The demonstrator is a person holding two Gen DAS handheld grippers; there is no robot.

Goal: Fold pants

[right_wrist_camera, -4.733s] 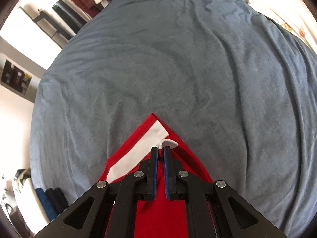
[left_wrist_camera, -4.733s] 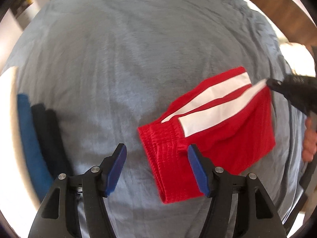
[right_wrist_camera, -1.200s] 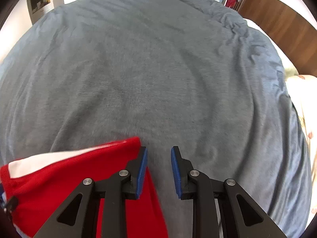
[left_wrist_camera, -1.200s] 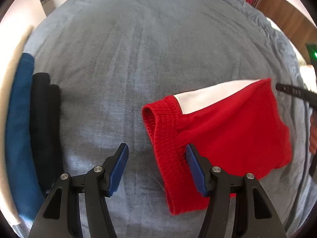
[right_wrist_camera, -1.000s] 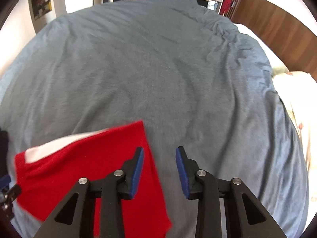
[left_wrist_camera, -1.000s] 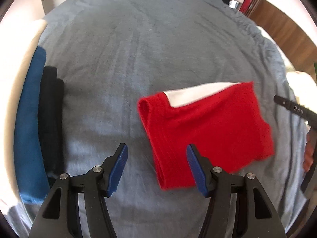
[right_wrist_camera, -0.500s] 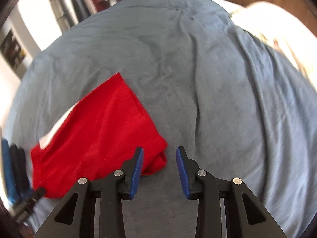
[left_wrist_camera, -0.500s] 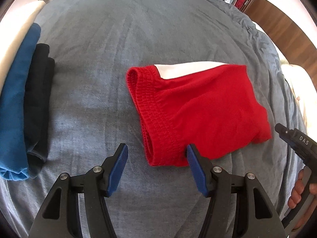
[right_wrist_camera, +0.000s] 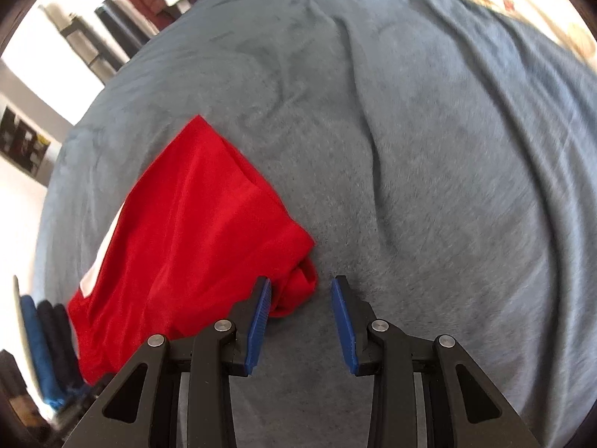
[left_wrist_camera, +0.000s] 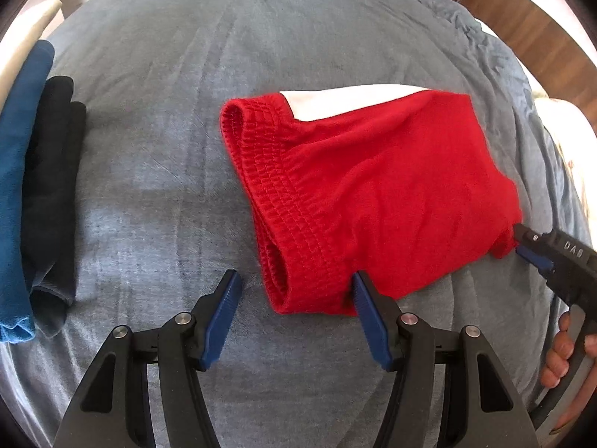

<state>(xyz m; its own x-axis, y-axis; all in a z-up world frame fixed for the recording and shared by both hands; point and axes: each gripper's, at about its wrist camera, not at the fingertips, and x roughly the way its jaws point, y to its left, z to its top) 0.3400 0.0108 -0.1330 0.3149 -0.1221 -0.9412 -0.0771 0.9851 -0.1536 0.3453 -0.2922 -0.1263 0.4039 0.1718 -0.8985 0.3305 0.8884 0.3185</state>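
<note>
Left gripper [left_wrist_camera: 294, 295]: its blue pads are standing wide apart and gripping nothing; it is hanging over the near corner of the shorts' waistband, the right-hand pad just at the red hem, the left-hand pad over bare cover.
Right gripper [right_wrist_camera: 300, 300]: its jaws are standing parted and empty, released from the cloth it was pinching several seconds back; the bunched lower corner of the shorts is lying just beside its left-hand pad, not pressed between the two.
Right gripper, from the left wrist view [left_wrist_camera: 522, 240]: its tip is sitting at the far right corner of the shorts, a person's hand [left_wrist_camera: 567, 358] wrapping the handle.
Red shorts [left_wrist_camera: 373, 194]: now lying folded flat on the bed, elastic waistband to the left, one white stripe [left_wrist_camera: 343, 102] showing along the far edge; earlier two stripes were showing and the leg end was being held up in the air.
Change over the last second: the right gripper is coming round from the far side edge of the shorts to their near lower corner; the left is sinking slightly toward the waistband.
Grey bed cover [left_wrist_camera: 156, 171]: lying wrinkled under everything.
Folded stack [left_wrist_camera: 22, 186]: blue and black garments are lying at the left edge of the bed, well apart from the shorts.
</note>
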